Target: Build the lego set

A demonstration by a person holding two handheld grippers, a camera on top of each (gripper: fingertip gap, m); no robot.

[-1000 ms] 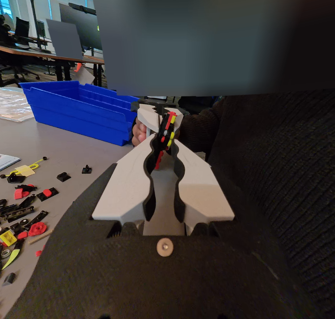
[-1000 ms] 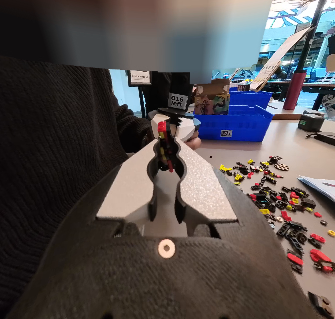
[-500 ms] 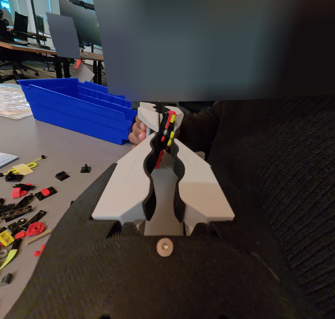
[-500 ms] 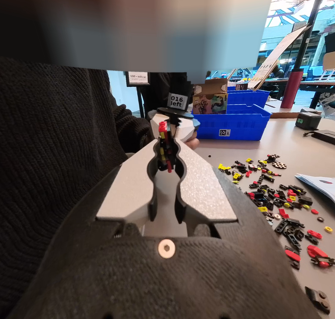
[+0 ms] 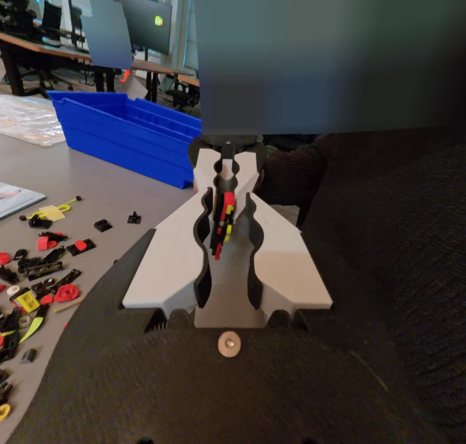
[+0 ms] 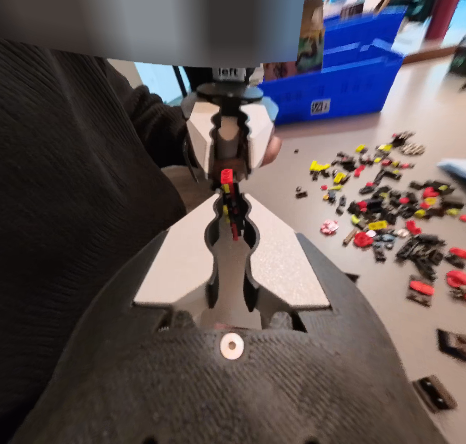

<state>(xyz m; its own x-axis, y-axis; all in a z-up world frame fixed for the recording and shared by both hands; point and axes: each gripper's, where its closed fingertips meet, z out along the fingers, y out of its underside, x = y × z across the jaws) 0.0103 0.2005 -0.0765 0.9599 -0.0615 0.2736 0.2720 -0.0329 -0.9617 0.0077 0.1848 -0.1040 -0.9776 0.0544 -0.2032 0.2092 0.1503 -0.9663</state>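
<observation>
A small black, red and yellow lego assembly point(image 6: 230, 205) stands upright between the tips of my right gripper point(image 6: 230, 196), which is shut on it. My left gripper point(image 5: 228, 194) is open, with its fingers standing apart on either side of the same assembly point(image 5: 223, 220) without clamping it. The two grippers face each other in front of a person in a dark sweater. The left gripper shows farther off in the right wrist view point(image 6: 228, 144), open, just beyond the assembly's red top brick. The right gripper shows farther off in the left wrist view point(image 5: 227, 179).
Many loose black, red and yellow lego pieces point(image 5: 45, 268) lie on the grey table, which also shows in the right wrist view point(image 6: 390, 205). A blue bin point(image 5: 126, 139) stands behind them and another point(image 6: 353, 78) at the right. A booklet point(image 5: 15, 202) lies at the far left. The tips of both grippers are at nearly the same place.
My left gripper has opened and let go of the assembly. The two grippers have drawn a little apart, and the right gripper still holds the assembly.
</observation>
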